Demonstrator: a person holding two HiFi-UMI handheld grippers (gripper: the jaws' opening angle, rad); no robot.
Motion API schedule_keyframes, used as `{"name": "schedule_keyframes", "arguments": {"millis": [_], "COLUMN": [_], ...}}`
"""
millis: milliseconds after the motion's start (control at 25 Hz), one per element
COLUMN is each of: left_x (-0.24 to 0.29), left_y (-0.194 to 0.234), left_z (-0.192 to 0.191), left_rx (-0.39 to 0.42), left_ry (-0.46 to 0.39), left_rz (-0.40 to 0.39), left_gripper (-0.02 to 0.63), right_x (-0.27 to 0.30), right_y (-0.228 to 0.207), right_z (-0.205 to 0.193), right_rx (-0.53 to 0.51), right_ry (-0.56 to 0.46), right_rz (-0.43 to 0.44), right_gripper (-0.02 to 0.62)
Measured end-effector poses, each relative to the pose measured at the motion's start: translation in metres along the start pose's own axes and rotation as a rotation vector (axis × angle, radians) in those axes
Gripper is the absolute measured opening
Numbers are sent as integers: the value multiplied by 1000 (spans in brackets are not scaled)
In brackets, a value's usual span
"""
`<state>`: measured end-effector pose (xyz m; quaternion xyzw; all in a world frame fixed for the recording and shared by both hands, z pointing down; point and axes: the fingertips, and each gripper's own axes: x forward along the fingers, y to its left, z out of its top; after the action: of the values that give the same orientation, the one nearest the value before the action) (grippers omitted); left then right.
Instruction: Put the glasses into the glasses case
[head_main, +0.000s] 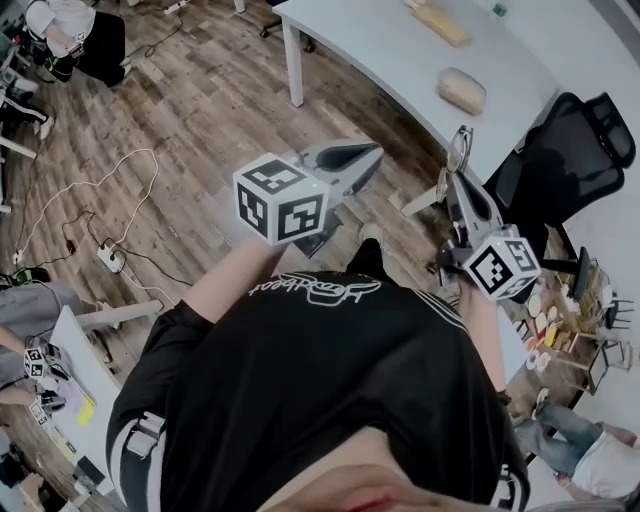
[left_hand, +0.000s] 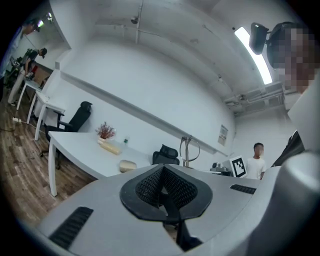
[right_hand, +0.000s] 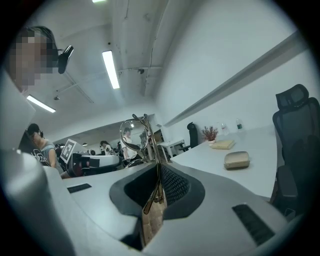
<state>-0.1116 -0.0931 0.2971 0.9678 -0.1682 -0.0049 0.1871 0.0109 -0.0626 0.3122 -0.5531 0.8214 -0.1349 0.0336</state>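
The left gripper (head_main: 372, 152) is held up in the air over the wooden floor (head_main: 200, 130). In its own view the left gripper (left_hand: 162, 171) has its jaws pressed together, with nothing between the ribbed black pads. Ahead of these jaws and a little to their left stands the white table (left_hand: 80, 150), carrying a small reddish plant (left_hand: 105, 131) and a pale yellow box (left_hand: 110, 147).

To the right, the right gripper (head_main: 459, 182) holds the glasses (head_main: 459, 150) well above the table (head_main: 380, 50). In the right gripper view, the right gripper (right_hand: 157, 169) has its jaws clamped on the glasses (right_hand: 135, 134). The thin metal frame runs down between the pads, and a round lens stands upright above the jaw tips.

The tan glasses case (head_main: 462, 90) lies on the table beyond those jaws, well apart from the glasses. From the right gripper's side the glasses case (right_hand: 236, 160) sits ahead and to the right of the jaws, with the plant and box farther back. A black office chair (head_main: 575, 150) stands right of the jaws, beside the table.
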Motion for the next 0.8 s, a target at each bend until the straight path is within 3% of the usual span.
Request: {"name": "schedule_keyframes", "arguments": {"millis": [320,800], "left_x": [54,212], "left_y": [38,97], "left_z": [14,30], "left_rx": [-3,-66], "left_ry": [25,112], "left_rz": [46,65], "left_gripper": [6,6], "right_x": [46,100], "right_y": [-55,-211], "right_z": [15,40], "right_rx": [27,125], "right_ry": [6,44], "right_rz": [47,30], "right_gripper": [26,26]}}
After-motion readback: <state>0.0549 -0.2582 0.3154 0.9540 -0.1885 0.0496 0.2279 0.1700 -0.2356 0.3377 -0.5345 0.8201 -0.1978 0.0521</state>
